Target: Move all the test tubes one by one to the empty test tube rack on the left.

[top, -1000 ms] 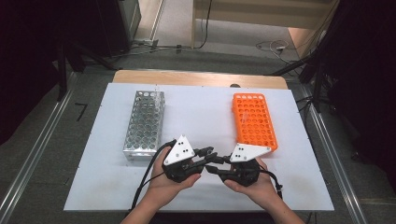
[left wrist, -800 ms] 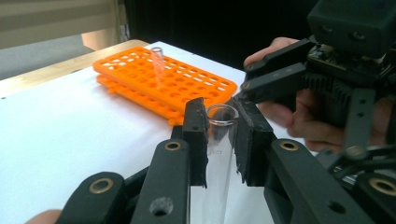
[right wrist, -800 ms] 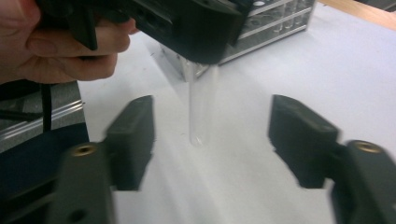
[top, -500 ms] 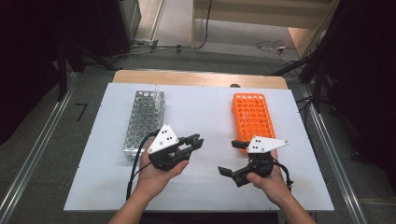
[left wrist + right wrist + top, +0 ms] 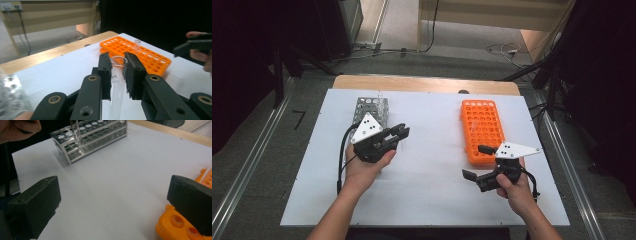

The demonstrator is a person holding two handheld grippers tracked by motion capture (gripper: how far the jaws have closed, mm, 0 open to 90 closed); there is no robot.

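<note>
I am carrying a clear test tube [image 5: 117, 75], pinched upright in the left gripper [image 5: 393, 135], toward the metal rack [image 5: 371, 109]; the right gripper [image 5: 476, 164], just spread and empty, is waiting beside the orange rack [image 5: 482, 127]. Next, I judge: aligning over a hole.

In the high view a white board [image 5: 432, 195] lies on a wooden table [image 5: 422, 83] and fills the middle of the frame. A metal rack [image 5: 371, 107] stands on the board at centre left, and a plastic rack [image 5: 482, 130] stands at centre right, well apart from it. The left gripper [image 5: 398, 134], holding a glass tube [image 5: 117, 82], sits just below and right of the metal rack. The right gripper [image 5: 476, 162] sits just below the plastic rack, at lower right.
</note>
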